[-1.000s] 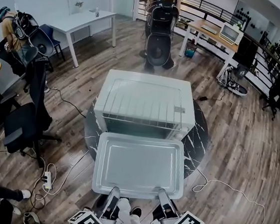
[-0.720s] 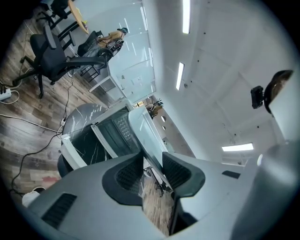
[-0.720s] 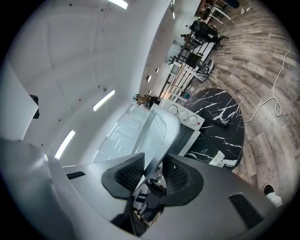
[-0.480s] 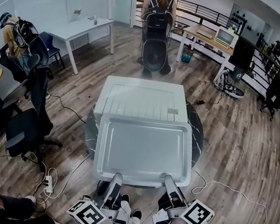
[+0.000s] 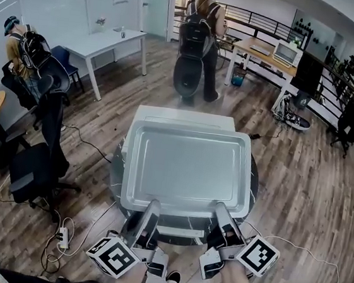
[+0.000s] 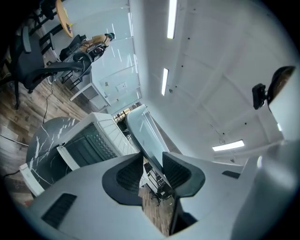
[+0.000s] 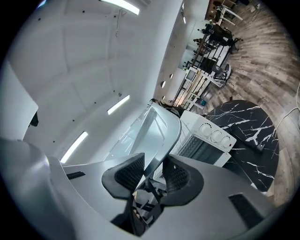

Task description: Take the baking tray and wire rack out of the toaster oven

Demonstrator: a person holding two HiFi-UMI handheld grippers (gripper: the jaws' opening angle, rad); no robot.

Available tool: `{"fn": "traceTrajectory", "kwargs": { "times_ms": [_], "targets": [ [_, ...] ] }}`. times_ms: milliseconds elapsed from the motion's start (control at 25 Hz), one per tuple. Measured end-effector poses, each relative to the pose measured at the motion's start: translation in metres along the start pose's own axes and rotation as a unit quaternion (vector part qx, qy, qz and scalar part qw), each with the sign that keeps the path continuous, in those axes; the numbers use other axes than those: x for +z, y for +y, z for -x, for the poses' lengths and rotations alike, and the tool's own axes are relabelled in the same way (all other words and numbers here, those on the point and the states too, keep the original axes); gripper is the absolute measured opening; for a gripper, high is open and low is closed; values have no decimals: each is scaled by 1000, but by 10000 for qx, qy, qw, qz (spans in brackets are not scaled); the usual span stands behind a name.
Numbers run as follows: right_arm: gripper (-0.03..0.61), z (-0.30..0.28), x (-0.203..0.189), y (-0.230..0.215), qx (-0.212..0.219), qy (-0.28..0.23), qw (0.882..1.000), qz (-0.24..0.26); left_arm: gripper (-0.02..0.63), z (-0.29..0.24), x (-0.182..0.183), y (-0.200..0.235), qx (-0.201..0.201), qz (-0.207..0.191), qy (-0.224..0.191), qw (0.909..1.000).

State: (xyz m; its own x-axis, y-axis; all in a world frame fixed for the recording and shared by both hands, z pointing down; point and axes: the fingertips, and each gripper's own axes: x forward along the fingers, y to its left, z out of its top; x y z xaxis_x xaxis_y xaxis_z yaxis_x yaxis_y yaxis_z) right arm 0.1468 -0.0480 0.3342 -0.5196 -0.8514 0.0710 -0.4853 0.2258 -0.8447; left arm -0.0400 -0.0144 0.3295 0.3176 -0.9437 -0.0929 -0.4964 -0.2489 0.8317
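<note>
Both grippers hold a silver baking tray (image 5: 187,164) level in the air by its near rim. It hangs above the white toaster oven (image 5: 186,115) and hides most of it. My left gripper (image 5: 152,206) is shut on the rim's left part and my right gripper (image 5: 223,211) on its right part. In the left gripper view the tray's edge (image 6: 140,124) runs between the pads of the left gripper (image 6: 152,169), with the oven (image 6: 91,140) below. The right gripper view shows the tray (image 7: 159,129) pinched in the right gripper (image 7: 152,172), with the oven's knobs (image 7: 212,136) beyond. No wire rack shows.
The oven stands on a round black marble table (image 5: 116,166). A person with a backpack (image 5: 198,38) stands behind it beside an office chair. Another chair (image 5: 34,166) is at the left, a white table (image 5: 106,38) farther back, and cables and a power strip (image 5: 59,235) lie on the wood floor.
The tray has come up and away from the oven's front. It now hangs higher, over the oven's top. Both grippers rose with it, still shut on its near rim.
</note>
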Motion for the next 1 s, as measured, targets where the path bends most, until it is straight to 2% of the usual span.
{"fn": "traceTrajectory", "kwargs": {
  "times_ms": [120, 360, 1000],
  "targets": [
    [112, -12, 5, -1, -23, -27, 10000, -29, 123, -12, 7, 3, -10, 22, -15, 10000],
    [112, -39, 10, -17, -373, -28, 9991, -221, 124, -38, 14, 21, 62, 135, 58, 9999],
    [112, -134, 16, -44, -655, -153, 9959, -603, 124, -120, 41, 88, 271, 498, 441, 9974]
  ]
}}
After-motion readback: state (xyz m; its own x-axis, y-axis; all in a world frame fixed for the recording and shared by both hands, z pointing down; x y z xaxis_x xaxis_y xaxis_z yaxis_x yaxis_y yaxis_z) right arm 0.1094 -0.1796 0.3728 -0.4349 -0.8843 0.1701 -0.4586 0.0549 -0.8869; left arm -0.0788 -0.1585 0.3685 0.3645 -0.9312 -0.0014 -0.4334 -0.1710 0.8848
